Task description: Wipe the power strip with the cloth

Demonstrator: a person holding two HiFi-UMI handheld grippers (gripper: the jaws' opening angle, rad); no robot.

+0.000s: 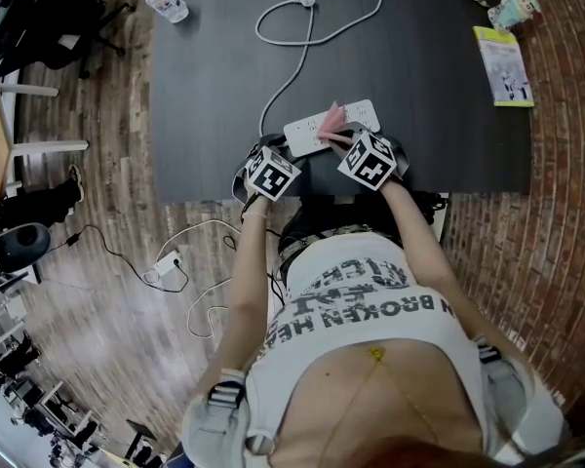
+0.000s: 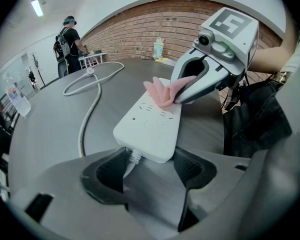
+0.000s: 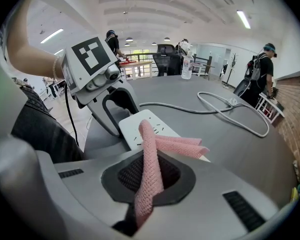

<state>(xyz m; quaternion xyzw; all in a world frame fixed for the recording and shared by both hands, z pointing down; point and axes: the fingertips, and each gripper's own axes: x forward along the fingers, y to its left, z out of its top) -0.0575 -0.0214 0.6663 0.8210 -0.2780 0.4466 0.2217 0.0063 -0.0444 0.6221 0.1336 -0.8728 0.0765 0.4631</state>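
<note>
Pink cloth [image 3: 149, 144] is pinched tight in the right gripper [image 3: 148, 181], draped over the white power strip [image 2: 150, 126]. The left gripper [image 2: 147, 165] clamps the strip's cable end between its jaws.

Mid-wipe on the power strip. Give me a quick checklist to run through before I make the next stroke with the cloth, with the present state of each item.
1. Cloth gripped: ok. The right gripper has its jaws shut on the pink cloth.
2. Cloth on target: ok. Its free end lies on the top face of the power strip.
3. Strip braced: ok. The left gripper has its jaws against both sides of the strip's cord end.
4. Cable out of the wipe path: ok. It curves away over the table, off the strip's top.
5. Strip unplugged: cannot tell.
</note>
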